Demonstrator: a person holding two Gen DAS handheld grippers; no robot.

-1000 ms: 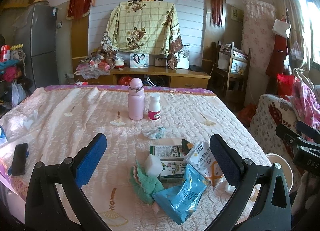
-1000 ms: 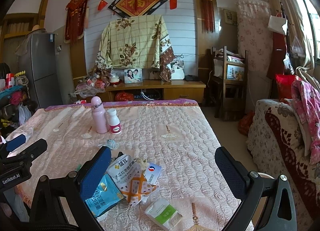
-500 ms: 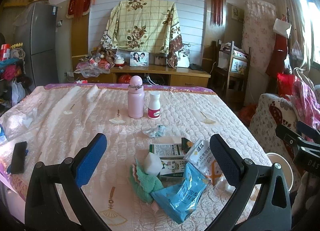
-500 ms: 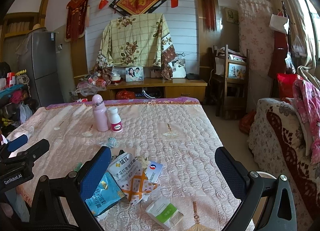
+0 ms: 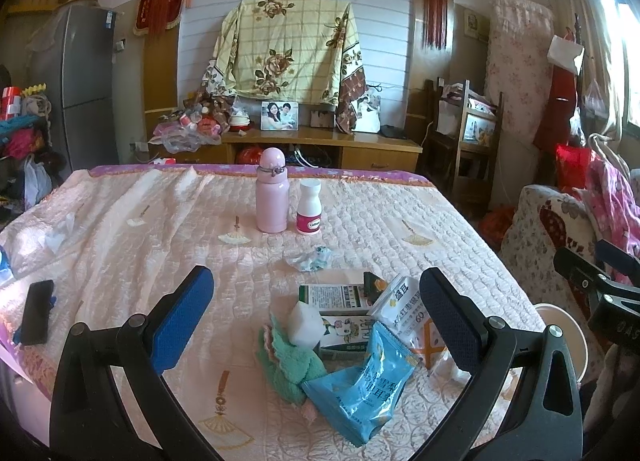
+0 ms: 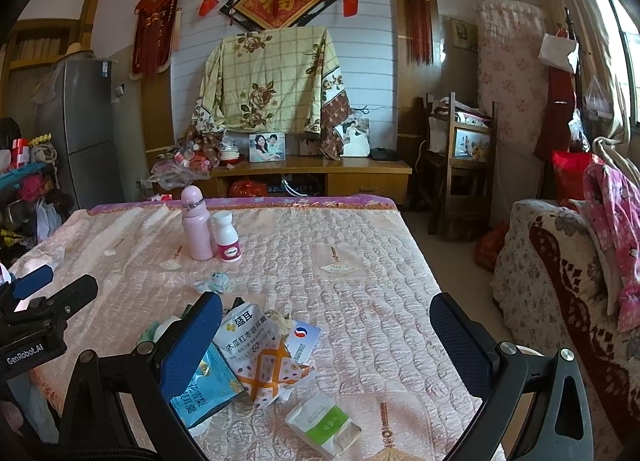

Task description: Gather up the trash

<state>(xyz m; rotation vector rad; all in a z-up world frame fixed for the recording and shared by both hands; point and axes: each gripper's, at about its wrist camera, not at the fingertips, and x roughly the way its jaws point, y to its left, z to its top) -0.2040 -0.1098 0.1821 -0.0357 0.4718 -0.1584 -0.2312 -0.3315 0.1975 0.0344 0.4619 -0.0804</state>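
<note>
A heap of trash lies on the near part of the quilted table (image 5: 120, 229): a blue snack bag (image 5: 360, 385), a white-and-orange packet (image 5: 412, 313), a green-and-white carton (image 5: 336, 295), a white foam block (image 5: 306, 321) and a green cloth (image 5: 288, 361). A crumpled wrapper (image 5: 310, 259) lies farther back. My left gripper (image 5: 316, 317) stands open above the heap, holding nothing. My right gripper (image 6: 326, 339) is open too, over the white-and-orange packet (image 6: 260, 357), with a small green-and-white sachet (image 6: 322, 423) just below it.
A pink bottle (image 5: 272, 191) and a white pill bottle (image 5: 309, 213) stand mid-table. A black phone (image 5: 36, 311) lies at the left edge. A white bin rim (image 5: 564, 325) shows beyond the table's right edge. A floral sofa (image 6: 560, 281) stands at right.
Both views have risen and edged slightly forward toward the trash heap. Nothing on the table has moved, and both grippers stay open.
</note>
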